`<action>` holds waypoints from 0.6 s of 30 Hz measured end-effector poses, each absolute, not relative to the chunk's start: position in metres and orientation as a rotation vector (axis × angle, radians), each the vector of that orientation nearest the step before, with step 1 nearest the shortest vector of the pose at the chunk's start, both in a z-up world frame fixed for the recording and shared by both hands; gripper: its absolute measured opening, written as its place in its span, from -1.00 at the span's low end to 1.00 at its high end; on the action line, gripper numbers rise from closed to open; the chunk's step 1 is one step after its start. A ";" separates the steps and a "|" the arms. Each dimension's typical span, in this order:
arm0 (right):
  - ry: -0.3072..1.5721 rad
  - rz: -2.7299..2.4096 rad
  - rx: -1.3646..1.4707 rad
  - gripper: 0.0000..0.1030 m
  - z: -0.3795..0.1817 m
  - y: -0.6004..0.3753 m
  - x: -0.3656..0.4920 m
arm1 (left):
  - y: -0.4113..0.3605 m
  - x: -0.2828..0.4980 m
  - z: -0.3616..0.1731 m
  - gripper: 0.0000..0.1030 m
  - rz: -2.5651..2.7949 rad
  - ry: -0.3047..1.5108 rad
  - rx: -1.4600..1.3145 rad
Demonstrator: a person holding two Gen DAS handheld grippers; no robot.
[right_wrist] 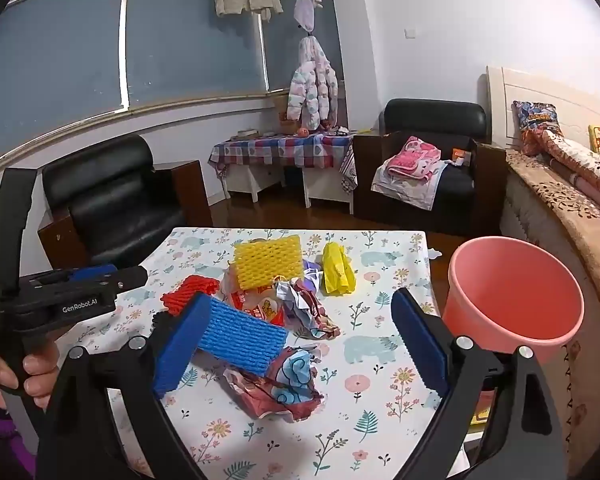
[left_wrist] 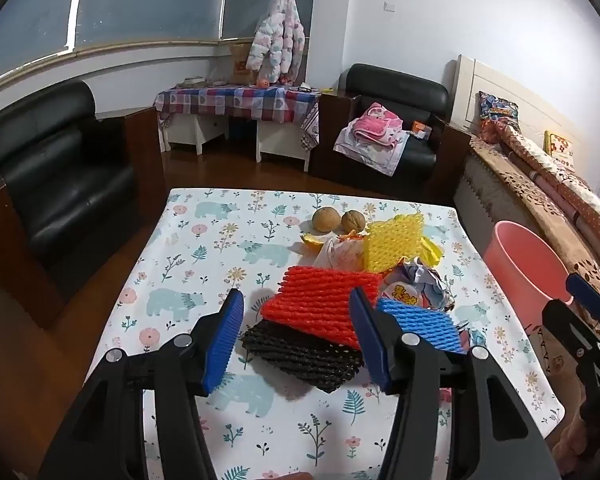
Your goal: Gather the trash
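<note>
Here the trash pile sits mid-desk (left_wrist: 172, 240), just ahead of both jaws, which gape wide and hold nothing. The red foam net (left_wrist: 324, 300) lies crosswise between the left gripper (left_wrist: 296, 340) tips; the blue foam net (right_wrist: 240, 340) angles rightward before the right gripper (right_wrist: 300, 344). The pink bucket (right_wrist: 512, 292) stands off the desk's right edge.

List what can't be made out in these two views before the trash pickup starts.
- Pink bucket floor: right wrist view, hidden by its own wall.
- Black foam net: left wrist view, partly under the red foam net.
- Wrapper print: too small.
</note>
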State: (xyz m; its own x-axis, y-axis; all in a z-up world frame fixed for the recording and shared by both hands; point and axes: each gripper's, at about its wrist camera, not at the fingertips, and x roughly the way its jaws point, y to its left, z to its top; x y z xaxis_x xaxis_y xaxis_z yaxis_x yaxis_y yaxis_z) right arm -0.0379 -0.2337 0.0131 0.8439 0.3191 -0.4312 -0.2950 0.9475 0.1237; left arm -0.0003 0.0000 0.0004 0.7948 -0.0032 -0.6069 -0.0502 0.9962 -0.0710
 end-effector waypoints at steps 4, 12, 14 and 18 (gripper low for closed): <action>0.461 0.324 0.054 0.78 0.014 -0.234 -0.039 | 0.002 0.000 0.001 0.06 0.021 0.656 -0.095; 0.458 0.325 0.056 0.78 0.013 -0.239 -0.039 | 0.004 0.001 -0.002 0.06 0.026 0.665 -0.096; 0.453 0.324 0.055 0.78 0.014 -0.238 -0.040 | 0.004 0.001 -0.002 0.06 0.025 0.665 -0.096; 0.444 0.317 0.055 0.78 0.021 -0.236 -0.043 | 0.003 0.001 -0.002 0.06 0.026 0.666 -0.097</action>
